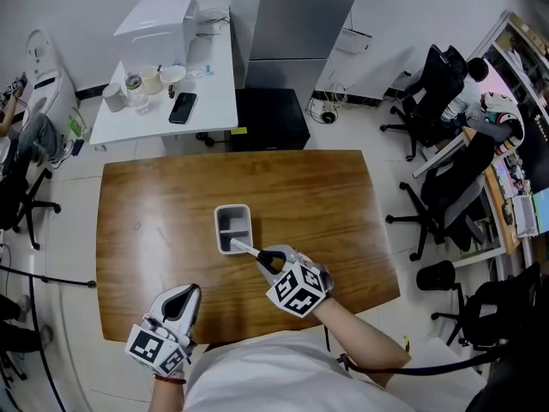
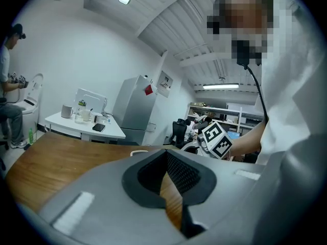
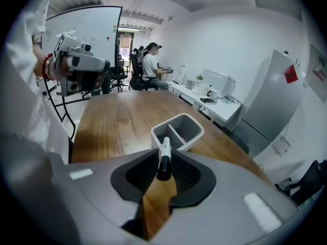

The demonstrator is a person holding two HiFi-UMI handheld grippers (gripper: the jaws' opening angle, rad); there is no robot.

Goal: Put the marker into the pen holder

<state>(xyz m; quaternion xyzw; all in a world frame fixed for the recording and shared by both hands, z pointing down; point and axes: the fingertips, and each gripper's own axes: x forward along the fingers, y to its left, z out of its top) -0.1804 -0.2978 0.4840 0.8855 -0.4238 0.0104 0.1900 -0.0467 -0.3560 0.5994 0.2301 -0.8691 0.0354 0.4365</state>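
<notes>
A grey two-compartment pen holder [image 1: 217,230] stands at the middle of the wooden table [image 1: 146,221]. My right gripper [image 1: 262,259] is just right of and nearer than it, shut on a white marker [image 1: 244,248] with a black cap. The marker's far end reaches over the holder's near rim. In the right gripper view the marker [image 3: 164,154] sits between the jaws and points at the holder [image 3: 192,127]. My left gripper [image 1: 190,292] hovers at the table's near left edge, shut and holding nothing. In its own view the left gripper [image 2: 166,160] looks across the table towards the right gripper.
A white side table [image 1: 210,101] beyond the far edge carries a white appliance, cups and a phone. A black cabinet [image 1: 270,118] stands beside it. Office chairs [image 1: 437,93] and desks fill the right side. A person [image 3: 152,65] sits far off.
</notes>
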